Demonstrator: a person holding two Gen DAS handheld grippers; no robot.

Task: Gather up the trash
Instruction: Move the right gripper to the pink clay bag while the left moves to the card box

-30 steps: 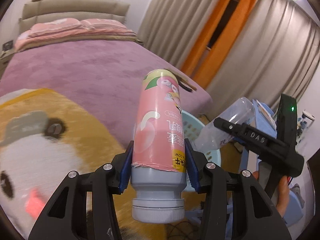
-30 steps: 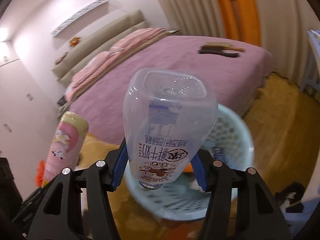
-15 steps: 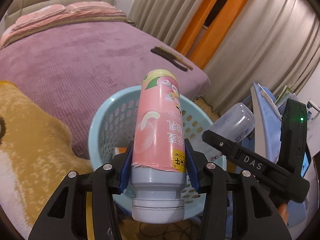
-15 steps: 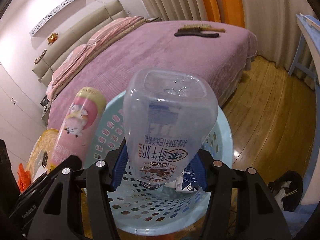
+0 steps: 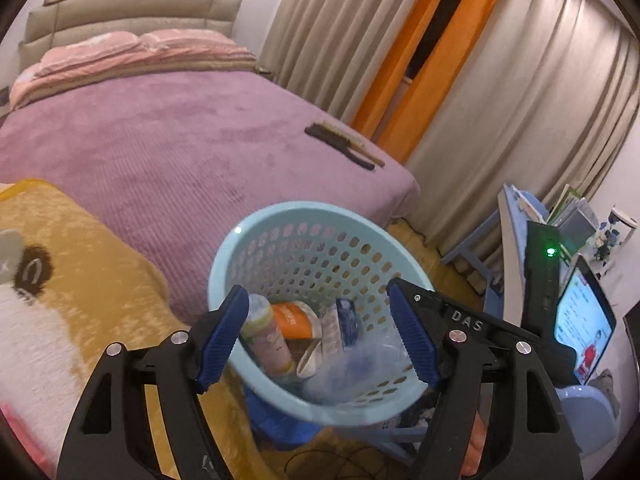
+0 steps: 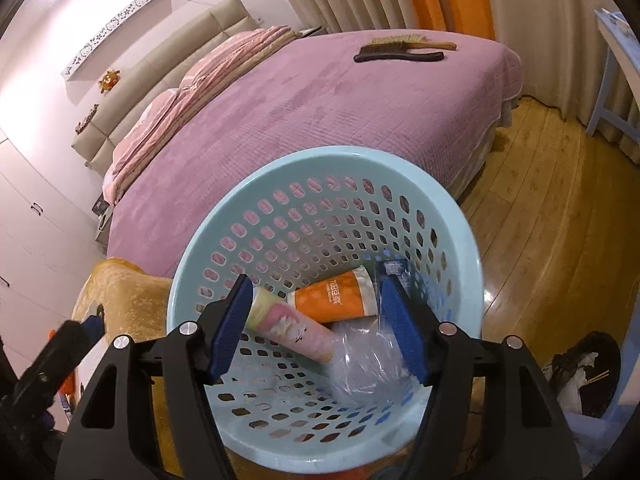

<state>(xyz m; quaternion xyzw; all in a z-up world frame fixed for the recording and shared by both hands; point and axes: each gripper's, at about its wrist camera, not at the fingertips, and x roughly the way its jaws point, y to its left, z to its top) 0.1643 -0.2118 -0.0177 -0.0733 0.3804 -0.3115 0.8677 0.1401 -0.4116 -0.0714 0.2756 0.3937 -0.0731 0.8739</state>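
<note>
Deposit step complete — left tongs [image 5: 320, 340] and right tongs [image 6: 316, 328] both wide, holding nothing, above light-blue basket [image 6: 224, 216]. Pink bottle [image 6: 292, 330], clear bottle [image 6: 366, 354] and orange pack [image 6: 334, 294] inside, near bed [image 6: 320, 112]. Next: withdraw, locate remaining trash. Legible — "DAS" on right tongs; pack print unreadable.

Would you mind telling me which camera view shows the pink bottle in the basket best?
The right wrist view: the pink bottle lies slantwise in the blue basket, most of its body showing. In the left wrist view the bottle is partly hidden behind the left tool's finger pad.
</note>
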